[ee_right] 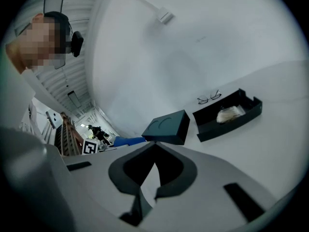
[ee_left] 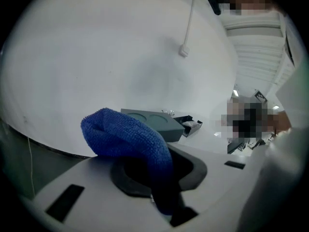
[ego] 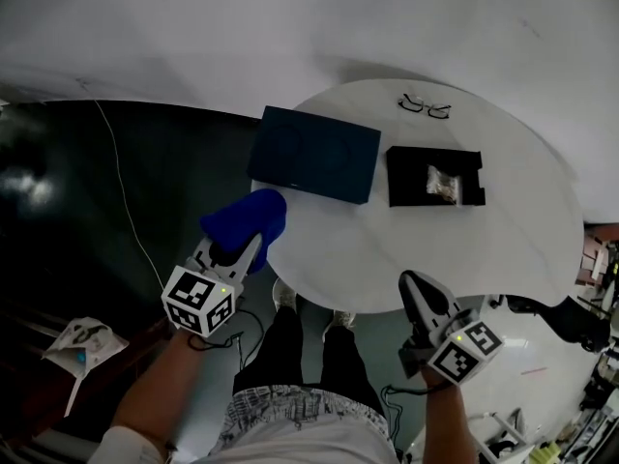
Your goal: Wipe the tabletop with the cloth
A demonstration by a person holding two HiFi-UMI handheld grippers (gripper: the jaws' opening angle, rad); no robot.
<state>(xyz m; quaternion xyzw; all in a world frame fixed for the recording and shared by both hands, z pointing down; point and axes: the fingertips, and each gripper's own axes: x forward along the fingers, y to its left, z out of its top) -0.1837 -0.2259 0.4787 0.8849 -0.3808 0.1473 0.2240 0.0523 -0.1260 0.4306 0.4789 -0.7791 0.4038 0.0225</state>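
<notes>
A round white table [ego: 387,249] fills the middle of the head view. My left gripper [ego: 247,246] is shut on a bunched blue cloth [ego: 247,220], held at the table's left rim. The left gripper view shows the cloth [ee_left: 125,139] draped over and pinched between the jaws of the left gripper [ee_left: 157,170]. My right gripper [ego: 414,283] hovers at the table's near edge, jaws together with nothing in them. In its own view the right gripper [ee_right: 154,146] points across the tabletop [ee_right: 260,144].
On the table lie a dark blue box [ego: 314,153], a black tray [ego: 466,174] holding a small packet [ego: 443,182], and a pair of glasses [ego: 426,106]. A cable [ego: 121,191] and a white bag [ego: 82,341] lie on the dark floor at the left.
</notes>
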